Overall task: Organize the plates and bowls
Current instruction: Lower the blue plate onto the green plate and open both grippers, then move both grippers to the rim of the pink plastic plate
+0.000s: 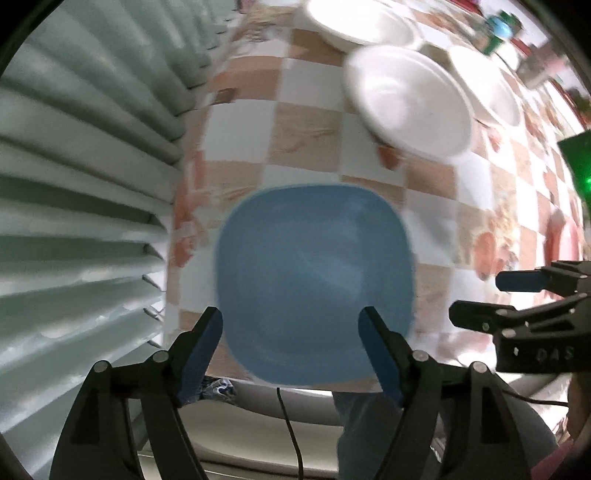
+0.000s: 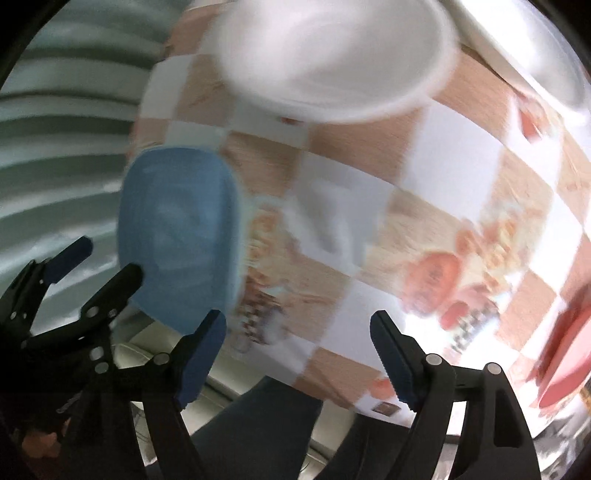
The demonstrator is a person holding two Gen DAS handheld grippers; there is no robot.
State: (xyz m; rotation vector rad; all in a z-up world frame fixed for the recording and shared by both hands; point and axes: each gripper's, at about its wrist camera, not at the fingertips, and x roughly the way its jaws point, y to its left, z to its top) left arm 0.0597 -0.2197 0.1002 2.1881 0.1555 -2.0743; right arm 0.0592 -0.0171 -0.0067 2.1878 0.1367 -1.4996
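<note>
We have both the left gripper (image 1: 291, 328) and the right gripper (image 2: 297, 334) spread open and empty, with the blue plate (image 1: 314, 284) lying flat on the checkered bench (image 1: 243, 125) under the left one. The plate sits close to the bench's near edge, so a careless nudge could push it off. The white bowl (image 1: 406, 99) beyond it could also get knocked if we reach across fast.

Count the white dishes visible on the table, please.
3, perhaps more out of frame: one at the far edge, one nearer the blue plate, one right of it.
</note>
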